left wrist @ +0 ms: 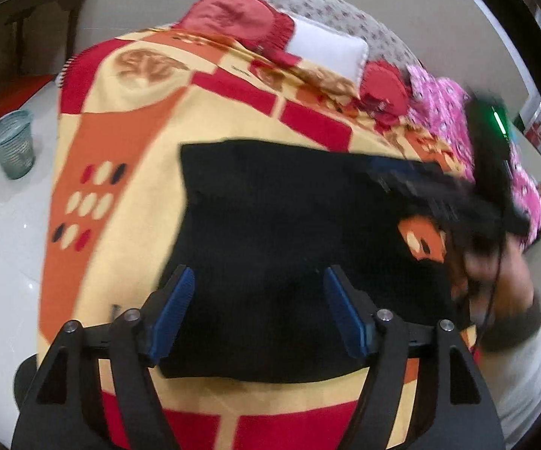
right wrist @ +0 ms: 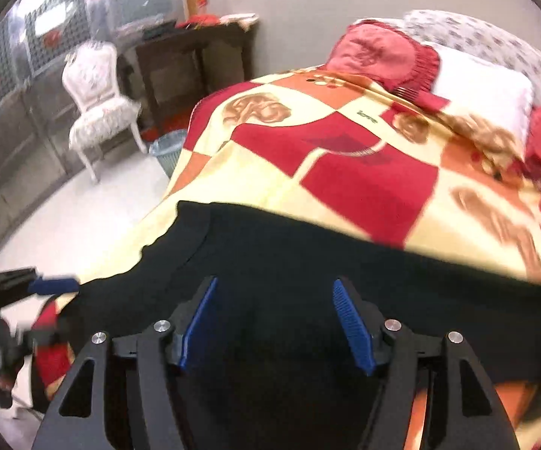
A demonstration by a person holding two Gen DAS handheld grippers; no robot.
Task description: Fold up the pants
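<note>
A home bedroom: a bed [right wrist: 345, 172] with patterned blanket, pillows [right wrist: 484, 93], an ornate white chair [right wrist: 98, 101] and a wastebasket [left wrist: 11, 142].

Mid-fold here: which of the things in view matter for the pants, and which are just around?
Job: black pants, left gripper, right gripper, both open over the fabric.

Around: patterned blanket, white pillow, red cushion, waste basket, white chair.

Both the left gripper [left wrist: 259, 313] and the right gripper [right wrist: 274, 324] are black frames with triangular cut-outs, round silver screws at the joints and ribbed blue pads [left wrist: 339, 311]; the person's sleeve [left wrist: 510, 333] is pale with a dark cuff.
</note>
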